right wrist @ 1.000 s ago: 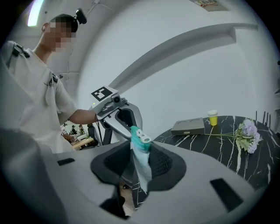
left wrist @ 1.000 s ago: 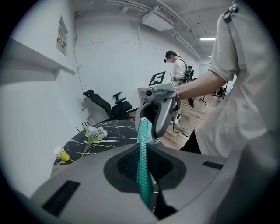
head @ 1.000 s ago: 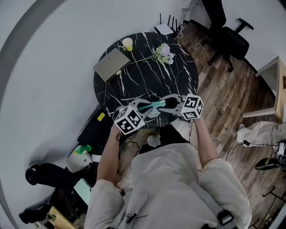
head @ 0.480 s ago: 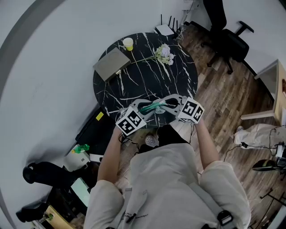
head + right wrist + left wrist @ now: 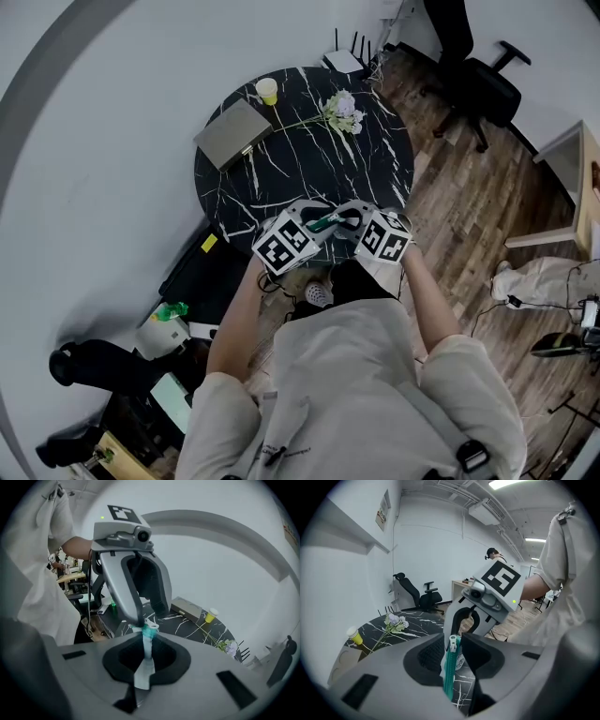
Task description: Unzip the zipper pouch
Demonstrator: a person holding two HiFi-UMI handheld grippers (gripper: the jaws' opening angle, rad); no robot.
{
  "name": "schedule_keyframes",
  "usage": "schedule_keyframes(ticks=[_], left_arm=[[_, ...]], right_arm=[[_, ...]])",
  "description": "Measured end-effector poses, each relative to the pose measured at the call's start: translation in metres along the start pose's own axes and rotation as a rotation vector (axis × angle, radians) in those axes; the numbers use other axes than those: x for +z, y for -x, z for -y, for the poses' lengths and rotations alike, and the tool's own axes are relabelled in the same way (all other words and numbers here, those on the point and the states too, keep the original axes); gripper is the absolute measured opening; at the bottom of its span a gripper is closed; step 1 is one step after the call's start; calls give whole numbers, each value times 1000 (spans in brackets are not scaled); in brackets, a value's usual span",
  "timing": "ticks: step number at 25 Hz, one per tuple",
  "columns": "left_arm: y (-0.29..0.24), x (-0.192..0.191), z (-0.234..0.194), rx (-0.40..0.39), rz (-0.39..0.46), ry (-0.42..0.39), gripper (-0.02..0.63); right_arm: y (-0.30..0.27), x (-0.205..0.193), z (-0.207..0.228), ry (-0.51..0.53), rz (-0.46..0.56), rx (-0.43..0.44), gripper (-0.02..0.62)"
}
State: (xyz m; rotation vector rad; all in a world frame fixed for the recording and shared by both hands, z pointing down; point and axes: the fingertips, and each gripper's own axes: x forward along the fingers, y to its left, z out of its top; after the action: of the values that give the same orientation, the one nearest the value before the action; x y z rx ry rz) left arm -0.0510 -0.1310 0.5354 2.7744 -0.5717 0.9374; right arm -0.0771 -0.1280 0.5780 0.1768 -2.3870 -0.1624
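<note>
The zipper pouch [image 5: 327, 222], white with a teal zipper, hangs between my two grippers over the near edge of the black marble table [image 5: 309, 164]. My left gripper [image 5: 317, 227] has just been opening. The teal zipper strip [image 5: 451, 667] and its white slider [image 5: 453, 642] stand between the jaws of my left gripper [image 5: 453, 654] with slack around them. My right gripper [image 5: 341, 222] is shut on the pouch. In the right gripper view the teal zipper end [image 5: 147, 637] and white fabric [image 5: 143, 673] are pinched in my right gripper [image 5: 146, 645], right by the left gripper's fingertips [image 5: 139, 620].
On the table's far side lie a grey laptop [image 5: 233, 134], a yellow cup [image 5: 268, 91] and a flower stem [image 5: 342, 111]. A black office chair [image 5: 478, 80] stands on the wood floor at upper right. Bags and clutter sit on the floor at lower left.
The two grippers have drawn closer together, so the teal zipper between them looks shorter. The right gripper has rolled and dropped slightly; the left marker cube has shifted right.
</note>
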Motion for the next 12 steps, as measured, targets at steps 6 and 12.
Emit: schedule_keyframes(ticks=[6, 12], left_arm=[[-6, -9, 2, -16, -44, 12, 73], [-7, -13, 6, -39, -64, 31, 74]], right_arm=[[-9, -7, -6, 91, -108, -20, 21], [-9, -9, -9, 178, -193, -32, 21]])
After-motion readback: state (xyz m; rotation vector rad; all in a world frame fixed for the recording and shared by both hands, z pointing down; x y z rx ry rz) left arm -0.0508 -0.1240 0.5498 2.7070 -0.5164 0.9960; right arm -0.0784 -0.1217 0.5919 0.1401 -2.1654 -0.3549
